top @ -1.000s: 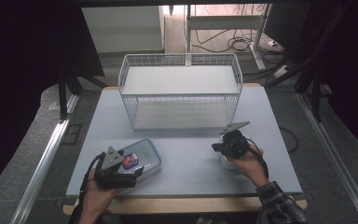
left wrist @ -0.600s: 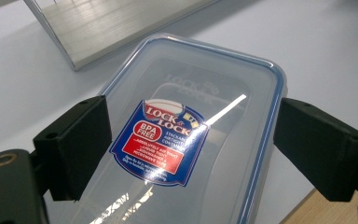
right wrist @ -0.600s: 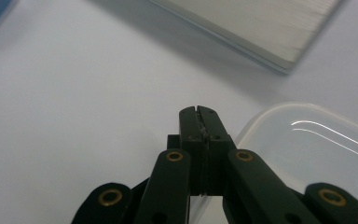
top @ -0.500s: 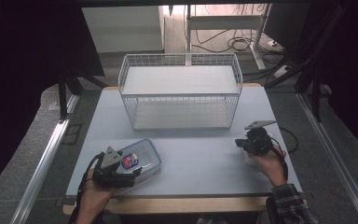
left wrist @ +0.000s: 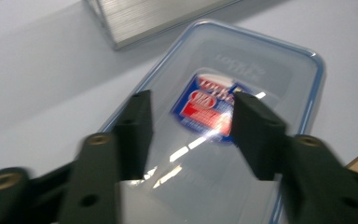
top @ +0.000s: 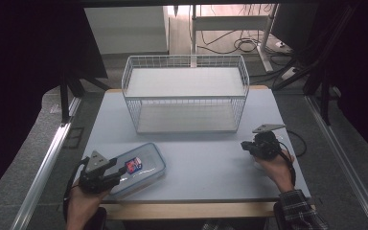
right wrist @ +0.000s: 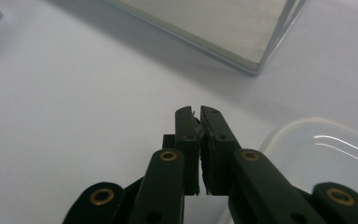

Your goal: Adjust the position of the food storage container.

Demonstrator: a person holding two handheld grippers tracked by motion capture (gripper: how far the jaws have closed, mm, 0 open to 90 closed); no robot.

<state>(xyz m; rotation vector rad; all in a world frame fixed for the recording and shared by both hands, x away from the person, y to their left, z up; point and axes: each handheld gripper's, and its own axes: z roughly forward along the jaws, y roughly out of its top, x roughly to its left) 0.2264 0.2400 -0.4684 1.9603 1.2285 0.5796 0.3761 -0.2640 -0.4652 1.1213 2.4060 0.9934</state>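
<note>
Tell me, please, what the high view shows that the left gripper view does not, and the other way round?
High view: the wire walls of the white basket, a checked sleeve and cables on the floor beyond the table. Left gripper view: the blurred lettering on the red and blue label, and glare streaks across the lid. Both: the clear, blue-rimmed lid, its label, the pale table and part of the basket's base.

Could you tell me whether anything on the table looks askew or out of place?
Only mildly: the clear lid with the red and blue label lies at a slant to the table edges, while the wire basket sits square. Nothing looks spilled or damaged.
</note>
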